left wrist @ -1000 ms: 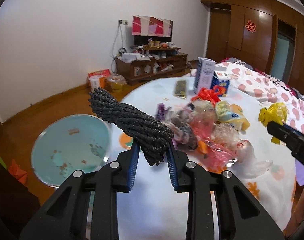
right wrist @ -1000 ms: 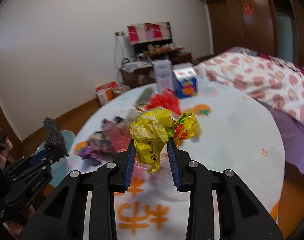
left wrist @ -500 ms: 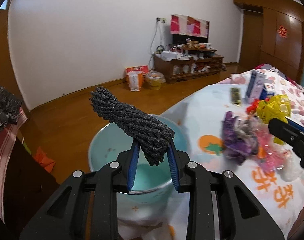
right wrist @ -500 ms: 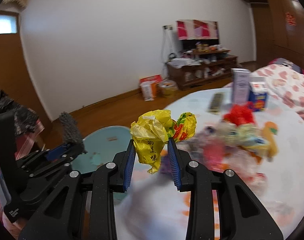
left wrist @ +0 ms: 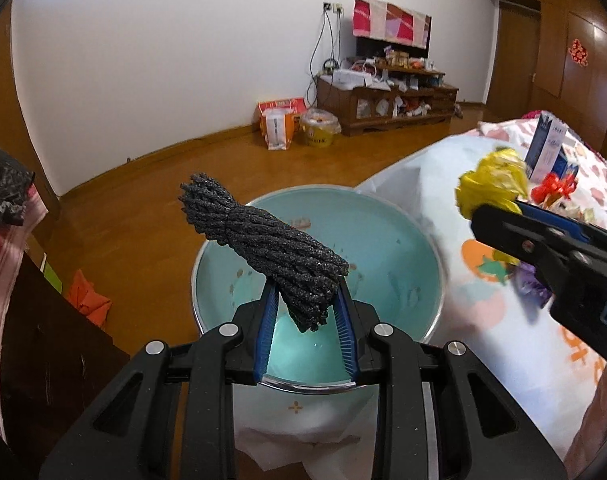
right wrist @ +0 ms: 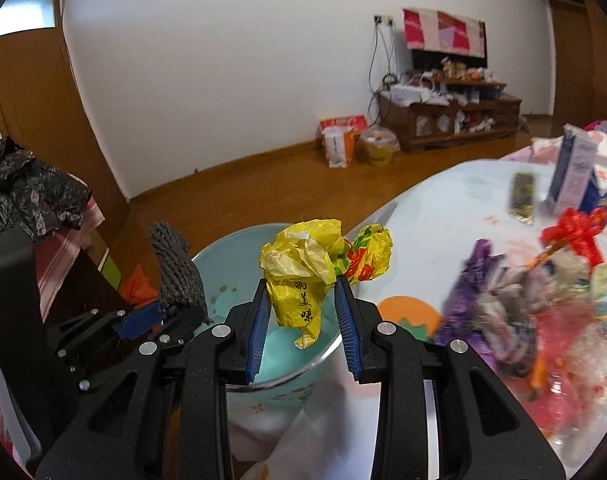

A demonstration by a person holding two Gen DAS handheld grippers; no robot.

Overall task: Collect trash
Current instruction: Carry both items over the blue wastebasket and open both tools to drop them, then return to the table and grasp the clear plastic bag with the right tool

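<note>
Left tool [left wrist: 306,316] clamps black rope bundle [left wrist: 271,248]; right tool [right wrist: 303,316] clamps yellow wrapper [right wrist: 303,276].

A: Any writing to read?
B: Black Chinese characters, "美味" among them, on the crumpled yellow bag [right wrist: 303,280]. The right gripper's body [left wrist: 591,304] shows white letters "DA", cut off.
A: The cartons [right wrist: 575,176]?
B: Too blurred.
</note>
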